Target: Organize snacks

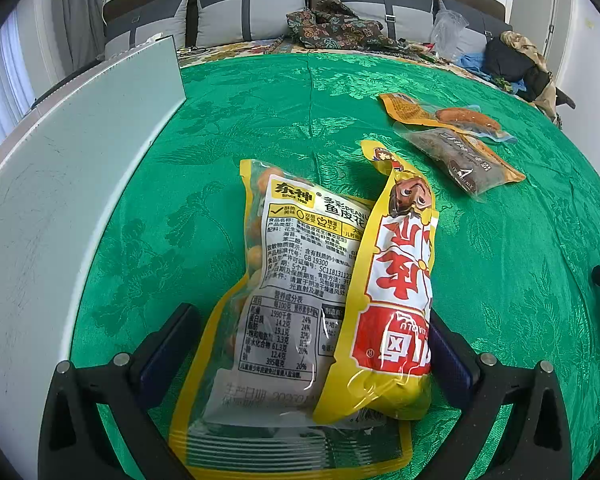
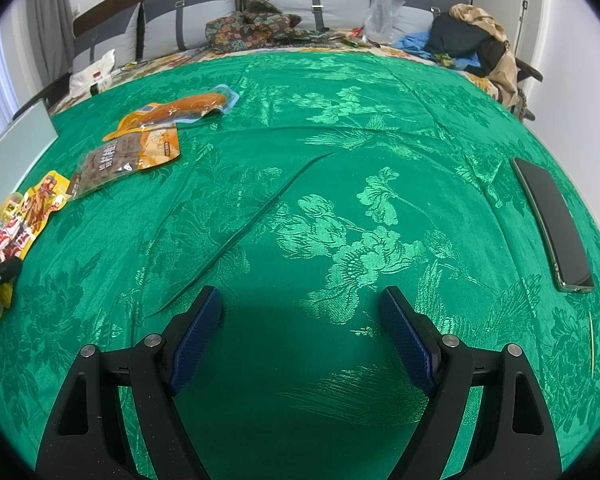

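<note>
Left gripper [image 1: 312, 344], jaws spread, straddles peanut packet [image 1: 288, 300] and overlapping yellow snack bag [image 1: 392, 300] near the green tablecloth's [image 1: 240, 120] left edge. Right gripper [image 2: 302, 312] hovers open, holding nothing.

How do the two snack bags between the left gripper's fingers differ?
The peanut bag lies flat, its grey nutrition panel up; the yellow-and-red bag lies on top of it, crumpled and tilted. The peanut bag is wider, with a clear strip showing nuts; the yellow-and-red bag is narrower and opaque. Both have yellow edges and sit between the open left gripper fingers.
</note>
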